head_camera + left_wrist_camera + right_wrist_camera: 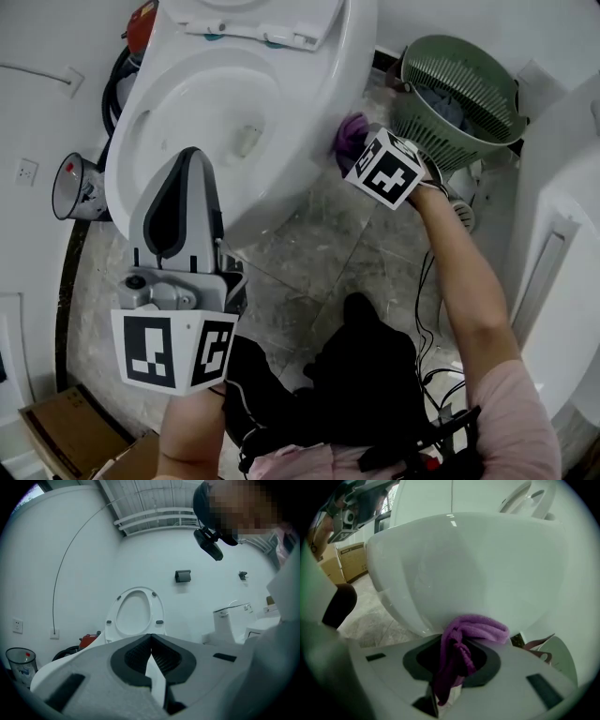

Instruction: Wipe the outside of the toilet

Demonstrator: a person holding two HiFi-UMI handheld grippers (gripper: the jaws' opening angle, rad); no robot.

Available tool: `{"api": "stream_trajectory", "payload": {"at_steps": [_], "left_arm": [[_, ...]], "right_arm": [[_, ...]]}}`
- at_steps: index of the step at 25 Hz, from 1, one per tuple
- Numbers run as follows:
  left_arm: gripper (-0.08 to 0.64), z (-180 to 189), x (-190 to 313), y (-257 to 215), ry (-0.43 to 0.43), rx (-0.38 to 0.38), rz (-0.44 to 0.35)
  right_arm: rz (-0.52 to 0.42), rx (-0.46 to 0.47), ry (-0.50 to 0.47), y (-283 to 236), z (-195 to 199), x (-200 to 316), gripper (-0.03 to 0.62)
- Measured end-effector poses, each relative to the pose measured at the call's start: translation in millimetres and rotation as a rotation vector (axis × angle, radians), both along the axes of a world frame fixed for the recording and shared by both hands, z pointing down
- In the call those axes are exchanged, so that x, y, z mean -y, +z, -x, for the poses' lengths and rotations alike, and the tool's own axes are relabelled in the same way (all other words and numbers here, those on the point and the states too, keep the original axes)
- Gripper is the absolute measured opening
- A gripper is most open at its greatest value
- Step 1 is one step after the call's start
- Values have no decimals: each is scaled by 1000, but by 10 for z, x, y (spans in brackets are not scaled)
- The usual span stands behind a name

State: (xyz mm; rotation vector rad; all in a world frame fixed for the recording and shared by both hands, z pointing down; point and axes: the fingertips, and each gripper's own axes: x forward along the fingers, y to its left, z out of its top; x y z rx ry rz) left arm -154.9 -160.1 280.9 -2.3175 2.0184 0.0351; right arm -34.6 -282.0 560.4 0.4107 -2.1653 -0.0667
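The white toilet (309, 112) fills the upper middle of the head view, its seat and lid raised. My right gripper (461, 634) is shut on a purple cloth (474, 629), and the cloth is pressed against the curved outer side of the bowl (468, 569). From above, that cloth (352, 134) shows low on the bowl's right flank, just beyond the marker cube (387, 170). My left gripper (183, 178) hovers over the bowl's front rim, shut with nothing between its jaws. In the left gripper view the left gripper (151, 644) points at the raised seat (135, 616).
A green slatted basket (459, 98) stands right of the toilet, close to my right hand. A red object (141, 23) and a dark hose lie behind the toilet at left, beside a clear cup (77, 186). Cardboard boxes (66, 427) sit bottom left. A second white toilet (233, 620) stands at right.
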Motion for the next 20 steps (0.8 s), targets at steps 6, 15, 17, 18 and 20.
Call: {"api": "stream_trajectory", "payload": {"at_steps": [6,15,17,18,20], "left_arm": [[8,41,-178,-37,-4,-4,-8],[9,224,-516,-70,-30,-11,-22],[9,273,-590,-72,-39,-12,-26],[8,300,-626,-73,-43,-12,-27],[9,353,-690,-82,-52,-12,-30]], "right_arm": [[-17,-18,-34,-69,80,-191,94],[-13,-27,-58,-104,230,-534,94],[-13,-31,-64,-106,261,-599,94],[-5,-30,-59,-97,273,-638,94],[6,-30,-54,-90,296,-706,94]]}}
